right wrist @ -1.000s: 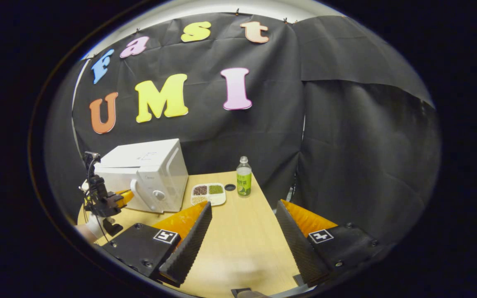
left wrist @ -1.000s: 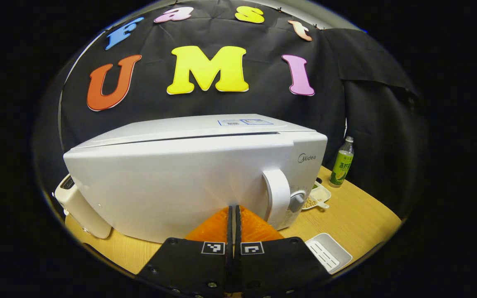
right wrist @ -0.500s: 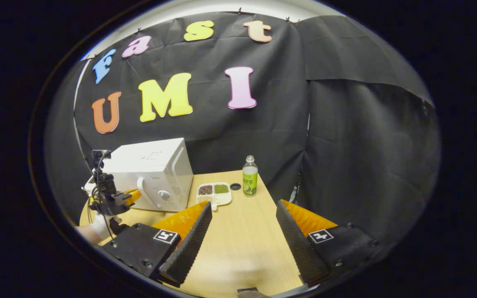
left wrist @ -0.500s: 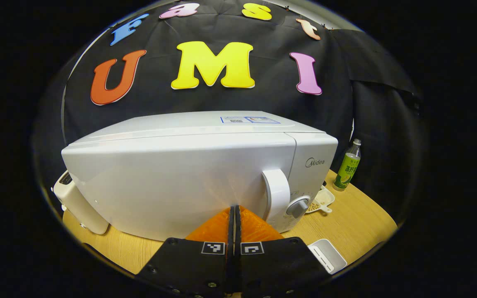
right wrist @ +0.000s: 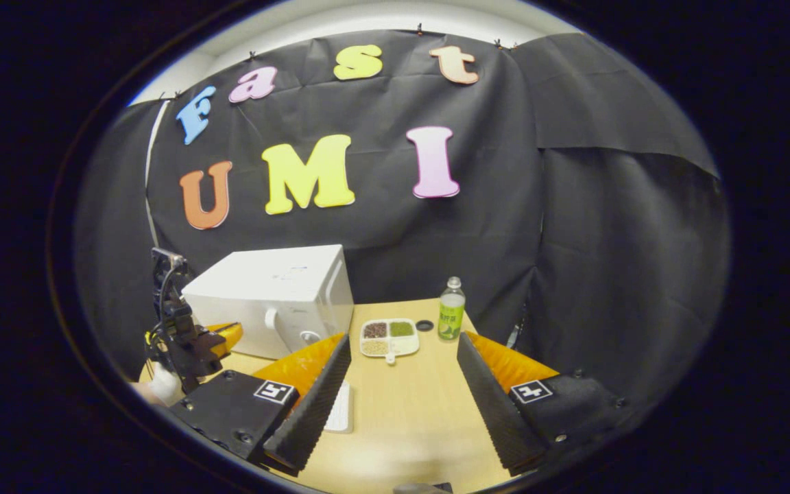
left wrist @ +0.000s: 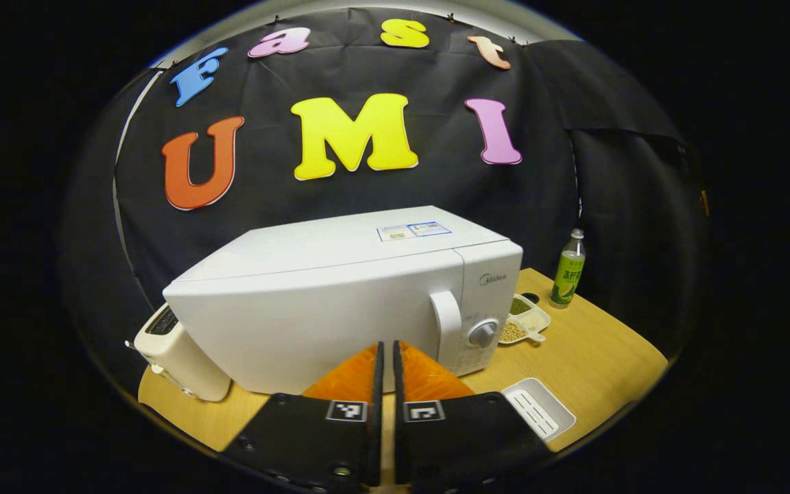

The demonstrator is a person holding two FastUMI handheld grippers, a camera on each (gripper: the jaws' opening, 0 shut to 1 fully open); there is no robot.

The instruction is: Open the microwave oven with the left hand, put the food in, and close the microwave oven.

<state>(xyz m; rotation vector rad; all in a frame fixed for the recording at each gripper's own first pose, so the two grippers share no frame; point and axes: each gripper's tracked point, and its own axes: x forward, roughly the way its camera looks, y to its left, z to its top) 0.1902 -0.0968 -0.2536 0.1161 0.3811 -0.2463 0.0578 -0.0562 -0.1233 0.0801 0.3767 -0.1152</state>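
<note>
Both grippers idled off the closed microwave oven [left wrist: 340, 302]: left gripper [left wrist: 387, 357] jaws nearly shut and empty, right gripper [right wrist: 402, 357] jaws wide, suggesting the task was finished.

Your left tongs [left wrist: 387, 353] cover the lower middle of the microwave [left wrist: 340, 302] door, and their own bases run off the bottom edge. Beyond your right tongs [right wrist: 402, 346], the white tray [right wrist: 340, 410] sits half hidden behind the left finger. The grains in the divided dish [right wrist: 389, 335] are too small to identify. The toaster [left wrist: 179, 357] left of your left tongs is partly screened by the microwave.
</note>
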